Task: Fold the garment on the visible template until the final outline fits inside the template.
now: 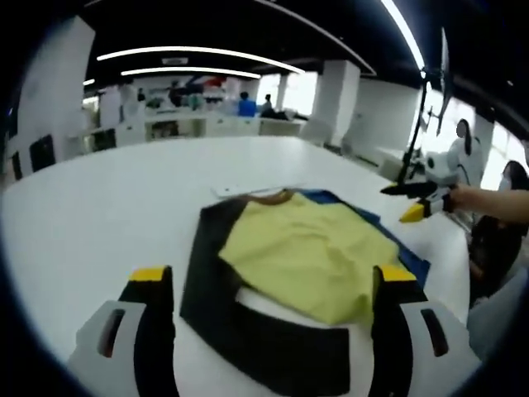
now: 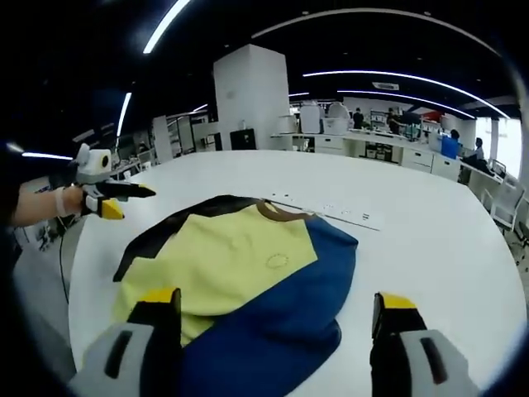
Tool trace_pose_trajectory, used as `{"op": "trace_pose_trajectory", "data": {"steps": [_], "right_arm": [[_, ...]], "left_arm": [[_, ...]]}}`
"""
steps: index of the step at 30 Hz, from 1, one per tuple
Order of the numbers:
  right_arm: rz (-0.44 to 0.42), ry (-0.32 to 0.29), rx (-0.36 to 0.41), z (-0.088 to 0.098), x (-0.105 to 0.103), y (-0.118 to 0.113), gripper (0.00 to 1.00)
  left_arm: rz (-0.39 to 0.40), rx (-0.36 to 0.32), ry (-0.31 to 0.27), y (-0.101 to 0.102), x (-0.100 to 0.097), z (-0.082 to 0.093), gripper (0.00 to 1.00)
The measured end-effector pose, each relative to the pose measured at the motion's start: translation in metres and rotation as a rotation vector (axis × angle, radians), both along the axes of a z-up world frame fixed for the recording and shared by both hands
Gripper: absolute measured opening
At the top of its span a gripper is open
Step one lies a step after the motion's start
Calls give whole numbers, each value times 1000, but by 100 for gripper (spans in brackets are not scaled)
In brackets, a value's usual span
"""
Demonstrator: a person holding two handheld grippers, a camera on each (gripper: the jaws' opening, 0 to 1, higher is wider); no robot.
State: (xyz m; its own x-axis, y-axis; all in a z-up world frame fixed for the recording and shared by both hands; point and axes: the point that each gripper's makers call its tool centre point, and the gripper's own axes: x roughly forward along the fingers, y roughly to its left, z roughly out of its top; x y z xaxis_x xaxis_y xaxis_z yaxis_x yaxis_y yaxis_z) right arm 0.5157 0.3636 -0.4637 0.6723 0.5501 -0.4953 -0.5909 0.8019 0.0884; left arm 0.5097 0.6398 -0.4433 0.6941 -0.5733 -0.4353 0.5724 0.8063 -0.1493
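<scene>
Yellow-and-blue shirt (image 2: pixel 248 281) lay partly folded, overhanging its black template (image 1: pixel 248 331); both grippers' jaws hung spread, holding nothing.

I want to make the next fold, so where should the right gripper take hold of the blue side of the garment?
Probably the blue side's loose outer edge near the hem, approaching low from the right gripper's own side. That edge lies flat and free on the white table, ready to lift over the yellow panel.

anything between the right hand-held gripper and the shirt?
Nothing: in the right gripper view, bare white table separates the open right hand-held gripper from the shirt.
</scene>
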Motion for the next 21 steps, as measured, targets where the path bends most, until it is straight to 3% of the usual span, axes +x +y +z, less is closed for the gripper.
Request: {"op": "trace_pose_trajectory", "data": {"steps": [13,18,21], "right_arm": [[0,-13,-12,2,-39,-5,93],[34,-43,-87,1,-57,-5,91],[44,-38,-88,1,-69,-4,91]], "left_arm": [[27,-43,-4,6,-34,6,94],[38,-51,-6,10,-47,10,94],[49,-65,-17,13,-54,13,94]]}}
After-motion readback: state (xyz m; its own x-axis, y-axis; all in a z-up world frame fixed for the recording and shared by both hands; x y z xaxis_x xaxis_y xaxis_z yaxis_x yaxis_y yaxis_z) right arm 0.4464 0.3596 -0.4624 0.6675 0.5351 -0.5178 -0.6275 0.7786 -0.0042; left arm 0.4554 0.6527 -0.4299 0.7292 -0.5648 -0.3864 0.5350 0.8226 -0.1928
